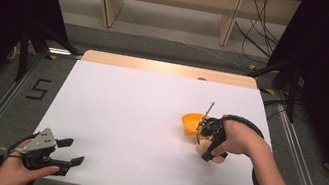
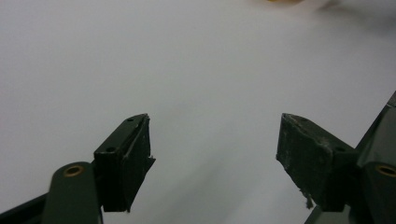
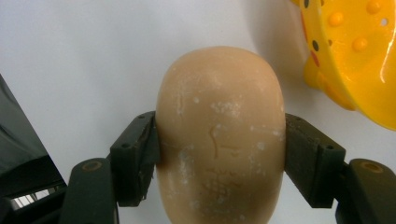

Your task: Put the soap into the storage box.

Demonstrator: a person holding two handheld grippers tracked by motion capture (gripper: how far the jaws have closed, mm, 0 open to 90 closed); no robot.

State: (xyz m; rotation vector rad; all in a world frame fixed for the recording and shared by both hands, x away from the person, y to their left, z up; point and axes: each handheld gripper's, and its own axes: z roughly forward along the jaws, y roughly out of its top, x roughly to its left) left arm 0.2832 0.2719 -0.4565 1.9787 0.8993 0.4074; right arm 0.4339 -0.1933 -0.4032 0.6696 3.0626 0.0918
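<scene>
Right gripper view: right gripper (image 3: 219, 154) pinches a tan, perhaps bread-like, egg-shaped object (image 3: 219, 135) beside a yellow bowl (image 3: 355, 60); left gripper (image 2: 215, 158) spread.

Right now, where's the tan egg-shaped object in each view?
High view: tan egg-shaped object right of centre on the white table, under the right gripper, just nearer than the yellow plastic bowl.
Left gripper view: not in it; a yellow sliver at the top edge.
Right gripper view: centre, clamped between both fingers.
Shared landmark: the yellow bowl.

Black "5" (image 1: 39, 89) marked on floor, left.
</scene>
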